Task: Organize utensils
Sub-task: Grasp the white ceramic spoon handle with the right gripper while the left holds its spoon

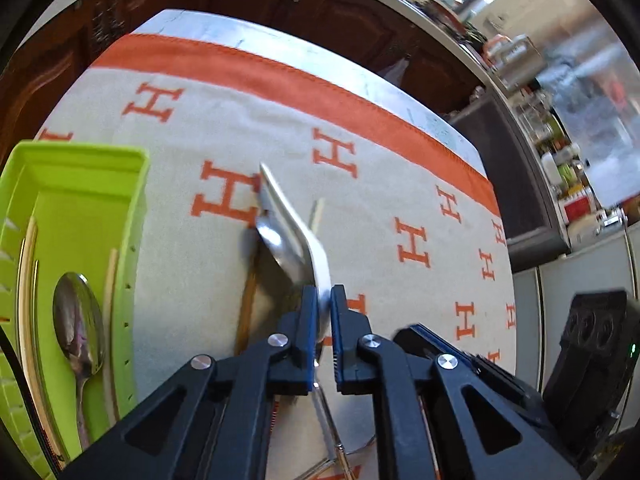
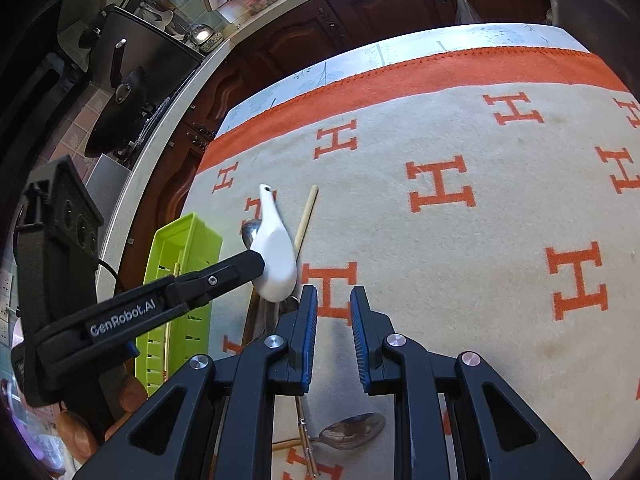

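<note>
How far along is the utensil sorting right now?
Partly done. The green tray already holds a metal spoon and chopsticks. The left gripper is shut on a white ceramic spoon. Left on the cloth: a single chopstick, a metal spoon near the right gripper, which holds nothing, and more utensils under the white spoon.

This was a home kitchen. Dark wooden cabinet doors (image 2: 400, 4) ran under a pale countertop (image 2: 168, 120), a black pan (image 2: 116, 112) sat at the stove, and jars and bottles (image 1: 560, 160) crowded shelves. A blanket (image 2: 480, 240) with orange H letters covered the table.
</note>
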`<state>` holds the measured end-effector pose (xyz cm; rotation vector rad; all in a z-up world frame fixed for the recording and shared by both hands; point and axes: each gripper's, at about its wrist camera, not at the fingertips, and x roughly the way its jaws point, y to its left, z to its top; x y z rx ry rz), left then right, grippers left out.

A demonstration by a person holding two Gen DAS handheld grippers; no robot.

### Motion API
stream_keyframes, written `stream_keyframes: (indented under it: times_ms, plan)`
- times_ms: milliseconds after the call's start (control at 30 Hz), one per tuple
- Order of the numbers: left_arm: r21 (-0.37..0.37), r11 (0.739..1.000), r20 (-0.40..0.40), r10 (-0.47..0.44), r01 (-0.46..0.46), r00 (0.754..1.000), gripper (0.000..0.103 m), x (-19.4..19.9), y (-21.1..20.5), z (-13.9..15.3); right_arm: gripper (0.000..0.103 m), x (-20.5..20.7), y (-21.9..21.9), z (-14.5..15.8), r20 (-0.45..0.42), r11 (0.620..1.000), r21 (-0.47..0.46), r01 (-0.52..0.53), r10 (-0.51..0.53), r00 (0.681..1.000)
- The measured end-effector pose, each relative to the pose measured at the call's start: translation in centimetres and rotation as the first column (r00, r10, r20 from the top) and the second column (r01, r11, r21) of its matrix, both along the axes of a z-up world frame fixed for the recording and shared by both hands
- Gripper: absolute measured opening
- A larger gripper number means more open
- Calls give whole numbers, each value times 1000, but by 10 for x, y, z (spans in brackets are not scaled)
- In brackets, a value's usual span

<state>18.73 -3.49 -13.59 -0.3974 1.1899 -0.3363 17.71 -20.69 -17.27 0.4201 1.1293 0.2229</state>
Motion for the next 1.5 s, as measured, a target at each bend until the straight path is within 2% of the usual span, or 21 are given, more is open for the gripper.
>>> stream_keyframes:
  times_ms: [233,367,467,667,733,767,867,1167,1200,1267,1500]
  plan:
    - [46,998,25,-39,37,999,3,-5,-5,3,19,27,5,9,8,998,62,-6,5,1000]
    - [47,998,23,-49,48,999,3,-8,-5,1,28,61,11,3,-45,993,118,-30,35,998]
    - [46,998,25,-54,53,998,3,-9,-5,0,28,82,23,-8,-93,993,102,-62,71,993]
    - [27,998,22,-56,56,998,3,-8,-1,-2,27,106,53,-29,-163,993,10,-118,118,979]
    - [15,998,19,-56,56,998,4,-7,-1,-3,23,107,57,-33,-164,993,-5,-117,114,980]
    - [-2,998,9,-58,58,998,4,-6,0,-5,16,108,58,-34,-163,993,-8,-117,114,980]
    - [-32,997,-5,-65,65,998,6,-6,-1,-9,13,107,55,-34,-156,993,-23,-113,108,982]
    - [-56,994,-18,-94,93,995,10,-7,-7,-15,8,98,30,-34,-134,998,24,-55,58,989]
    - [-53,994,-19,-94,93,995,11,-7,-7,-15,8,97,29,-33,-130,998,26,-49,52,990]
    - [-25,995,-10,-93,92,996,20,-10,-4,-10,7,97,25,-31,-119,999,18,-26,28,993]
    - [-21,999,1,-40,40,999,27,-5,13,0,7,91,10,-20,-91,1000,5,5,-4,996]
